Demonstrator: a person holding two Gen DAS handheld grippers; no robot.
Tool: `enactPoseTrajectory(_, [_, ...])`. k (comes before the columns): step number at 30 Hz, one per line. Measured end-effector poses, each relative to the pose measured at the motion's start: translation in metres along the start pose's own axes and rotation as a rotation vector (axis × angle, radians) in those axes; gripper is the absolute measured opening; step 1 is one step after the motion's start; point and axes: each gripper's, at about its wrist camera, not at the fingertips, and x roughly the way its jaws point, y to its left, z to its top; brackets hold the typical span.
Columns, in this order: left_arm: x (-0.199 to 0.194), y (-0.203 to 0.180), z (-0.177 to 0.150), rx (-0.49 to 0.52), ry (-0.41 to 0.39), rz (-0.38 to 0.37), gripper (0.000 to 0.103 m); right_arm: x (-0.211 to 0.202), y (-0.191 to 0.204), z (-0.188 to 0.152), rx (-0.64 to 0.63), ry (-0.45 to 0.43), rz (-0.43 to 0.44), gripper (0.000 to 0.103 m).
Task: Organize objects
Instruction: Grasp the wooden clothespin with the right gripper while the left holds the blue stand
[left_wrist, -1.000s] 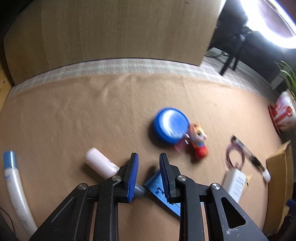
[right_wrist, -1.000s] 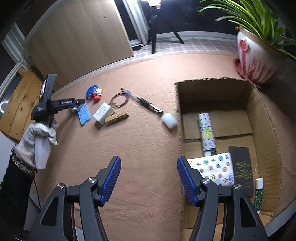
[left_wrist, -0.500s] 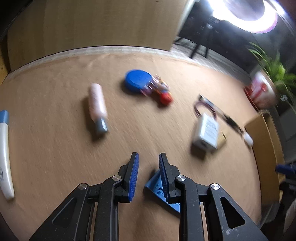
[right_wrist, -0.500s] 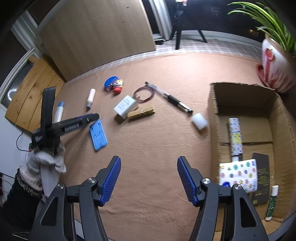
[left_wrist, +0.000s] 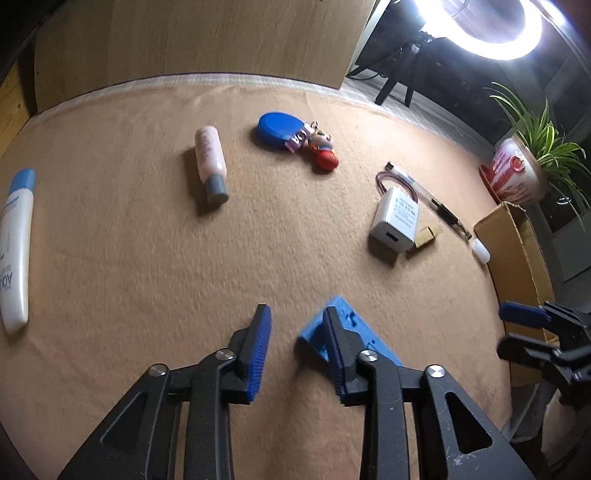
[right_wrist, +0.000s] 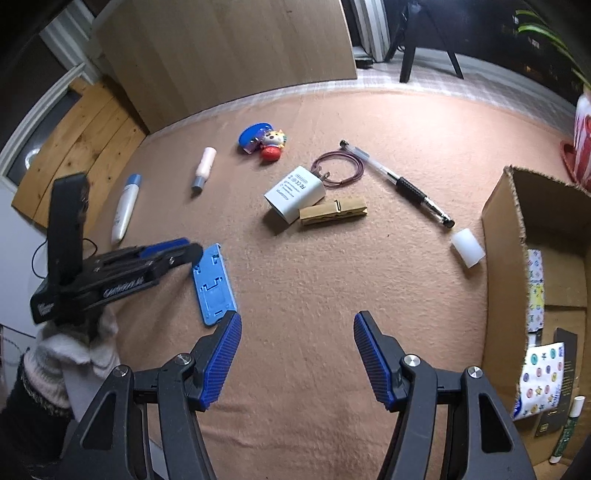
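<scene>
Near the left front edge of the brown felt mat (right_wrist: 332, 280), the blue plastic plate (right_wrist: 214, 284) lies flat, its long axis running roughly from the near edge toward the far one. The left tool (left_wrist: 295, 350) is right over it: seen from its own camera, the right-hand finger covers the plate's near-left part, so the plate sits just off to the right of the gap between the jaws, not centred in it. The jaws stand partly apart with nothing between them. I'd say the coming move turns on that offset: the left tool would have to shift right, or turn, to get the plate's narrow width between its jaws.

The right tool (right_wrist: 297, 354) hangs wide apart and empty over bare mat, between the plate and the cardboard box (right_wrist: 506, 236) at the mat's right edge. It is farther from the plate than the left tool, though not by much.

Compared with half a second ago, the left jaws have spread: then they were nearly together with the plate's corner showing in the gap. The plate itself seems to lie where it did. The charger (right_wrist: 295, 192), clothespin (right_wrist: 332, 212) and pen (right_wrist: 399, 182) are unmoved.
</scene>
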Motion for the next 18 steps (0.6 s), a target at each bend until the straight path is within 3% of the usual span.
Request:
enactPoseTrajectory(3, [-0.007,0.001,-0.004,-0.016,-0.004,0.002,0.043,0.005,0.002,0.002,-0.016,0.003,-0.002,0.059])
enactPoseTrajectory(12, [-0.02,-0.012,-0.017,-0.03,0.007,-0.041,0.045,0.014,-0.011,0.035,0.032,-0.051,-0.041,0.059])
enactPoseTrajectory(15, [-0.02,-0.017,-0.02,-0.032,0.009,-0.047,0.045,0.023,-0.019,0.053,0.038,-0.036,-0.075,0.039])
enactPoseTrajectory(18, [-0.021,-0.02,-0.023,-0.033,0.01,-0.038,0.045,0.035,-0.025,0.071,0.048,-0.021,-0.078,0.033])
